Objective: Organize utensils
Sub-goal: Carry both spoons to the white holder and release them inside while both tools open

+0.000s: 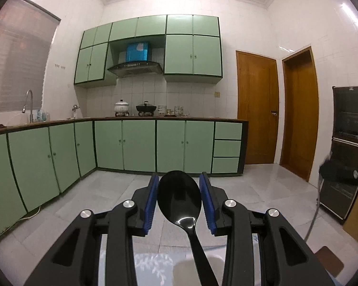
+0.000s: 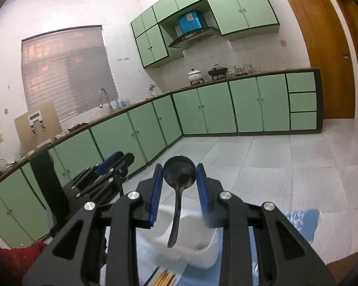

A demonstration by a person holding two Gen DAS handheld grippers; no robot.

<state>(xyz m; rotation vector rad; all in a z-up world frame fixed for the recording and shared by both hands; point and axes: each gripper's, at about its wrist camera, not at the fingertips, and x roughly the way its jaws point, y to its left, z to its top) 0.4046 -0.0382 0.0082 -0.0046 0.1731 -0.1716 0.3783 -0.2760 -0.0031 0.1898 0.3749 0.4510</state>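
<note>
bowl of a spoon (image 1: 179,195) up between the pads of the left gripper (image 1: 179,200), handle running down toward the camera. ladle (image 2: 179,183) likewise inside the right gripper (image 2: 179,190), over a bin (image 2: 191,240) below it. chopsticks (image 2: 165,278) in front of the bin. left gripper off to the left of the right one. cabinets (image 1: 136,145) behind, doors (image 1: 257,104) to their right.

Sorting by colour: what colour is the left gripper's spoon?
Glossy black spoon, clearest in the left wrist view.
</note>
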